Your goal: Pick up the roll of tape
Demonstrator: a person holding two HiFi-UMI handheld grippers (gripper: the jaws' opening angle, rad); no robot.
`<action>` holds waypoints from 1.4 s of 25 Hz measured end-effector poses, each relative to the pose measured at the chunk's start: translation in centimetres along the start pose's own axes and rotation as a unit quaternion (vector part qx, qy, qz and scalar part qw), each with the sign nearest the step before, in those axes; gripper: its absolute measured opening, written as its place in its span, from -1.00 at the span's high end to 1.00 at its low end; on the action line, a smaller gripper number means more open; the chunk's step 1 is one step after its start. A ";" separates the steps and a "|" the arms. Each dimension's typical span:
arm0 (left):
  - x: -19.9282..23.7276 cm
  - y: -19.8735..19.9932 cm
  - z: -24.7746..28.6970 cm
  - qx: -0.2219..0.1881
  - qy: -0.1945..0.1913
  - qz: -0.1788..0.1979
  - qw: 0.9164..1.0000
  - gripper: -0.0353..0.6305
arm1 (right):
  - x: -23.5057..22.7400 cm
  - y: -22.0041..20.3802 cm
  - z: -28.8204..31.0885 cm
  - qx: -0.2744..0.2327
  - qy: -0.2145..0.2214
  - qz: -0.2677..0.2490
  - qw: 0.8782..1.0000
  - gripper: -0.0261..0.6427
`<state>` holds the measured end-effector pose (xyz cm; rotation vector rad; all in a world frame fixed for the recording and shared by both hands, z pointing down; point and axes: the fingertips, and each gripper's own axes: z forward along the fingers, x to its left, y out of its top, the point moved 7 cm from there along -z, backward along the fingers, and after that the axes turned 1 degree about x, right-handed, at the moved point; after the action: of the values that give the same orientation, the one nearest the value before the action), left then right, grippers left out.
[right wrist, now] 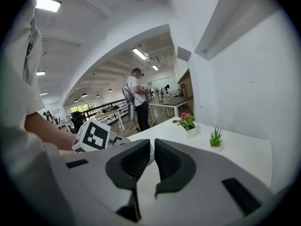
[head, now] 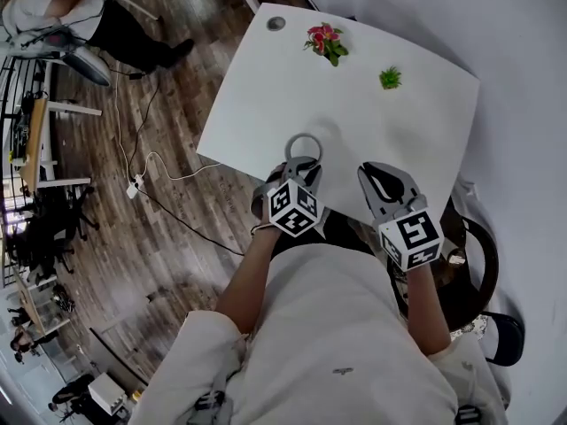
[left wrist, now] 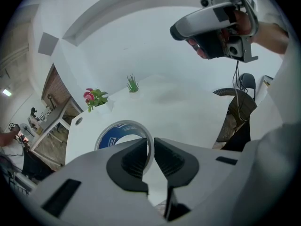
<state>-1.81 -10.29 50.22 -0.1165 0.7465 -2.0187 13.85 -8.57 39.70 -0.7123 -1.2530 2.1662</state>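
The roll of tape is a grey ring with a blue inner face. It hangs just above the near part of the white table. My left gripper is shut on the ring's near wall, one jaw inside the ring and one outside, as the left gripper view shows. To its right my right gripper hovers over the table edge, its jaws together with nothing between them. The left gripper's marker cube shows in the right gripper view.
A small pot of pink flowers and a little green plant stand at the table's far side, near a round cable hole. A dark chair sits at the right. A cable lies on the wood floor at the left.
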 end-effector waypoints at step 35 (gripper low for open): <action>6.4 -5.6 -17.2 -0.223 -0.042 -0.025 0.974 0.72 | 16.3 4.3 2.8 -0.057 -0.130 -0.014 0.990 0.90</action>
<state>-15.87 -5.55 37.97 -0.4814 1.1415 -1.8477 -0.51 -1.16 34.27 -0.4637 -1.5186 2.2326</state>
